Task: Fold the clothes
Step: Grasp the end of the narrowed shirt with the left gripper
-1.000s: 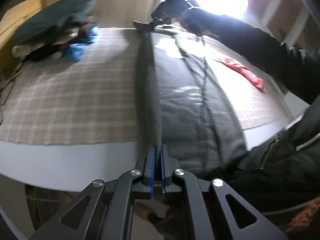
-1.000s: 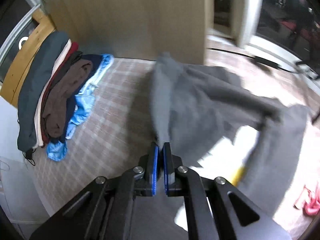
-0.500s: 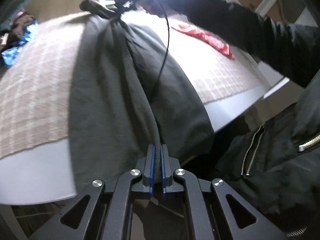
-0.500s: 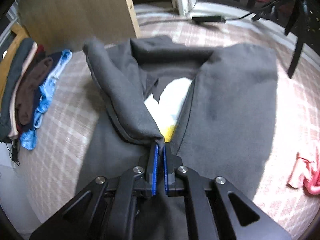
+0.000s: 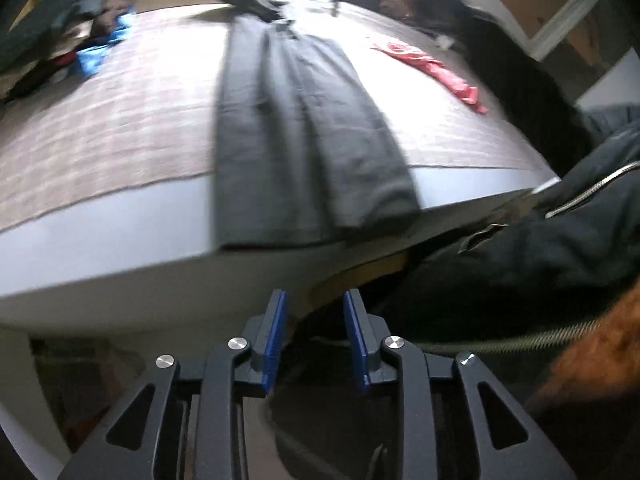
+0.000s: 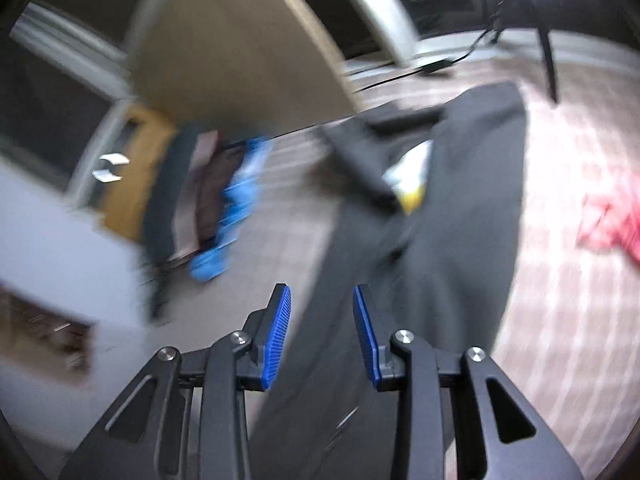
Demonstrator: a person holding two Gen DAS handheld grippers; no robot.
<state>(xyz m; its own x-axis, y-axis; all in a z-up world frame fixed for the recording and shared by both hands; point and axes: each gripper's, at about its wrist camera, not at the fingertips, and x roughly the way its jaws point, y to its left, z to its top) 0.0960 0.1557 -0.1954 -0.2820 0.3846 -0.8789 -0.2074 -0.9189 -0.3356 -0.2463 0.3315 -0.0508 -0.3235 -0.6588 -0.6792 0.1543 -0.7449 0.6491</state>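
checked woven cloth bears long folded grey fleece garment; left claw and right claw opening, empty.

Both grippers off garment — opening

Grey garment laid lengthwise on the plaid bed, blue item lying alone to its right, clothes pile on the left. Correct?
Not quite. The item lying alone right of the grey garment is red, not blue, as the left wrist view shows. The blue cloth sits in the clothes pile on the left.
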